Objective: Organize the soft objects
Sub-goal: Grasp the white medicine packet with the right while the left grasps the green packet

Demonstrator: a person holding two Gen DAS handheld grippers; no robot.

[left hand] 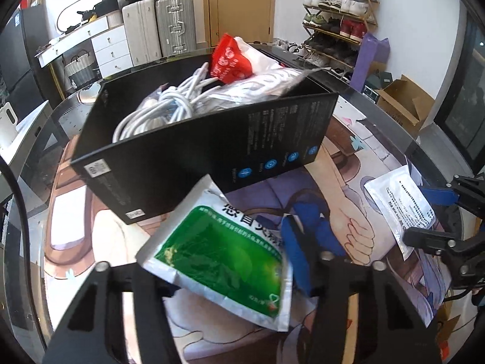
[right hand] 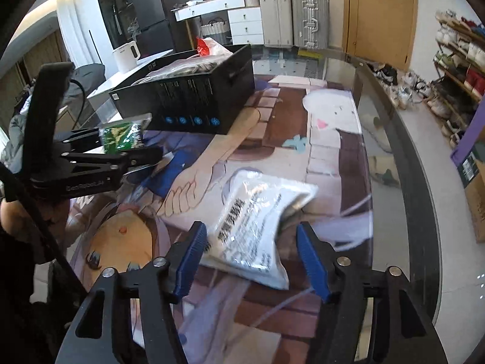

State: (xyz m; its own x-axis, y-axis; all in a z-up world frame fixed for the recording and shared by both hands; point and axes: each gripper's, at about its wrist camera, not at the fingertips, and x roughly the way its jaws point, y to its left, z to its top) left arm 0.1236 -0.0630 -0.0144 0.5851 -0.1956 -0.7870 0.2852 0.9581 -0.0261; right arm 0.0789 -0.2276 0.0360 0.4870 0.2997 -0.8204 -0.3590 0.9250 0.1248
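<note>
Left claw (left hand: 230, 270) closed on green pouch (left hand: 221, 257) near black box (left hand: 206, 139); right claw (right hand: 251, 257) open around white pouch (right hand: 257, 227). Slippery foil risks being dropped.

Black tongs (right hand: 251, 257), blue pads (right hand: 189, 261), silver screws, seemingly "GenRobot.AI" lettering.

Lived-in home, looks like an entry or living area. Wooden door (left hand: 241, 6) at 12 o'clock, hard-shell suitcases (left hand: 159, 27) stacked just beside it at 11. Open shoe rack (left hand: 339, 21) full of sneakers at 1 to 2, more shoes loose on the floor below. White drawer unit (right hand: 245, 24) with clutter on top, dark fridge (right hand: 148, 12) and a white kettle (right hand: 126, 53) near 10. Cardboard box (left hand: 404, 103) on the floor at 3. Glass-topped table (right hand: 391, 151) over an anime print.
</note>
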